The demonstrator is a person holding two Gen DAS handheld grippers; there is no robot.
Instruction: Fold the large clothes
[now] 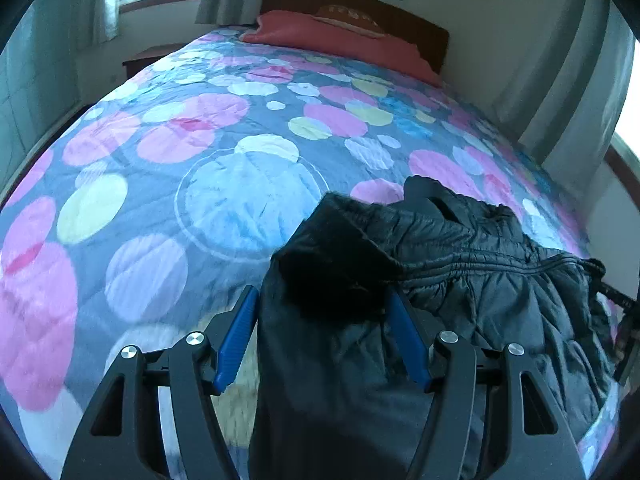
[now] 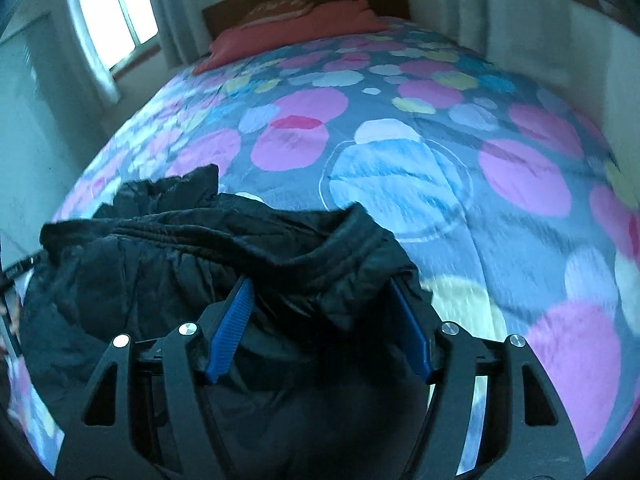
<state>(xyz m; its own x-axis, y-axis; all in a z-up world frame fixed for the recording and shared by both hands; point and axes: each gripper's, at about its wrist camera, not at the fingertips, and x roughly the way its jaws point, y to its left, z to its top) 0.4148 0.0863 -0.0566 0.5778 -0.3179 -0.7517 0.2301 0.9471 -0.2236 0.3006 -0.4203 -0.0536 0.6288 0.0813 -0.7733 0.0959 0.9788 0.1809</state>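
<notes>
No legible text; headboard (image 1: 360, 4) emblem too blurred.

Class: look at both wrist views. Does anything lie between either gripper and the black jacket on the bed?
Nothing visible does. The jacket already sits between the fingers of the left gripper and the right gripper.

Dim, cold blue cast both views. Daylight only from blown-out window (image 2: 112, 16) far up-left of right gripper (image 2: 320, 320). Heavy fisheye bend, dark vignette at corners. Right view motion-smeared; black jacket (image 1: 440, 264) folds lose detail.
</notes>
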